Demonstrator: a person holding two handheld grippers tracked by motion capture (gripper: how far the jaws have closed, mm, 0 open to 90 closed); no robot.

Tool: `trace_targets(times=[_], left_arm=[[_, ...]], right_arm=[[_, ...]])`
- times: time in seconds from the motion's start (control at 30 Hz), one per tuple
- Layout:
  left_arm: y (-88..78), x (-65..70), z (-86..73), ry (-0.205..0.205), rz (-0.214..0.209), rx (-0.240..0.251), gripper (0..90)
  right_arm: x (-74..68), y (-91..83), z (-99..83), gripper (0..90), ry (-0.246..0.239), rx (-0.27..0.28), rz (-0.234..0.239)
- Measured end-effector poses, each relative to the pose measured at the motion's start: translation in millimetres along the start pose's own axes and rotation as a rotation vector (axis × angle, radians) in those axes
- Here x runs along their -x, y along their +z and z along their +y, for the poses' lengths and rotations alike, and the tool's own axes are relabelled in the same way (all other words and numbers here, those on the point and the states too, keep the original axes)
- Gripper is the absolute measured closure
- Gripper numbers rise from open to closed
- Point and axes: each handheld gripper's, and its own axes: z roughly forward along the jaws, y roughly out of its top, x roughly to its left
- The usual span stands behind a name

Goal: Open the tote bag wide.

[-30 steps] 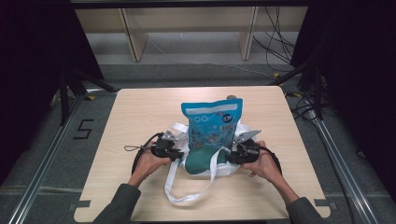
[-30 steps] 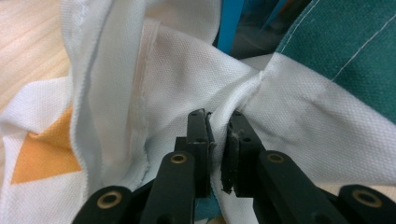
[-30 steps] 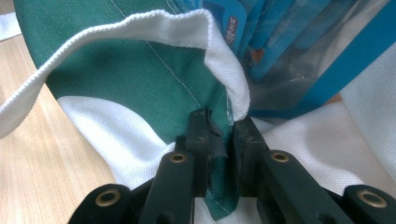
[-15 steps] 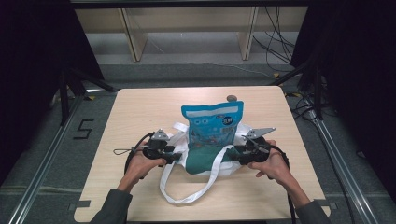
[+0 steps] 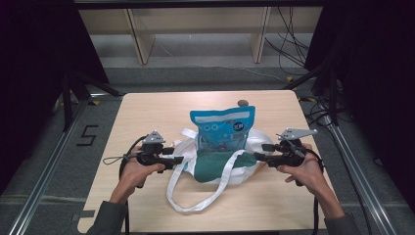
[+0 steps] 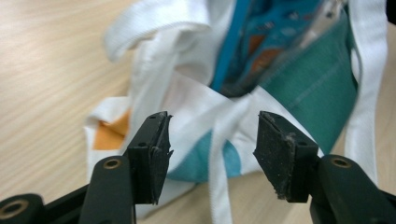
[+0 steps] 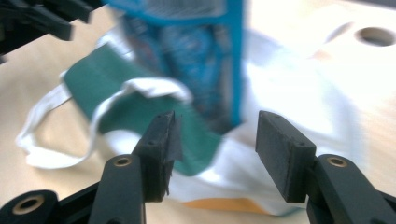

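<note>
Claws first: my left claw (image 5: 179,160) and right claw (image 5: 258,156) have both just been opening, and now each gapes with nothing between its pads, a little back from the bag (image 5: 230,169) they were pinching a second ago. The bag sits in the middle of the tabletop (image 5: 147,110), green and white, with the blue pouch (image 5: 223,129) standing upright in it and one white strap (image 5: 195,193) flopped out toward me. I think letting go means the pouch is packed and this job is nearly done.
</note>
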Motion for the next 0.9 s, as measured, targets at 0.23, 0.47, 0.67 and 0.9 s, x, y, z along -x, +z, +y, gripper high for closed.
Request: trace_targets(times=[0.23, 0.47, 0.67, 0.9], left_arm=[[18.2, -16.8, 19.0, -0.008, 0.057, -0.027, 44.1], [55.8, -30.9, 30.6, -0.03, 0.039, -0.098, 48.0], [72.2, -48.3, 30.2, -0.138, 0.042, -0.057, 77.1], [87.6, -60.7, 34.7, -0.218, 0.059, -0.058, 84.9]], right_arm=[[0.6, 9.9, 5.4, 50.2, -0.013, -0.023, 0.012], [-23.5, 35.0, 15.2, 48.3, -0.091, -0.041, 0.081], [-27.3, 50.3, 7.3, 70.9, -0.179, -0.147, 0.025], [-28.7, 50.6, -11.3, 82.3, -0.204, -0.223, 0.077]])
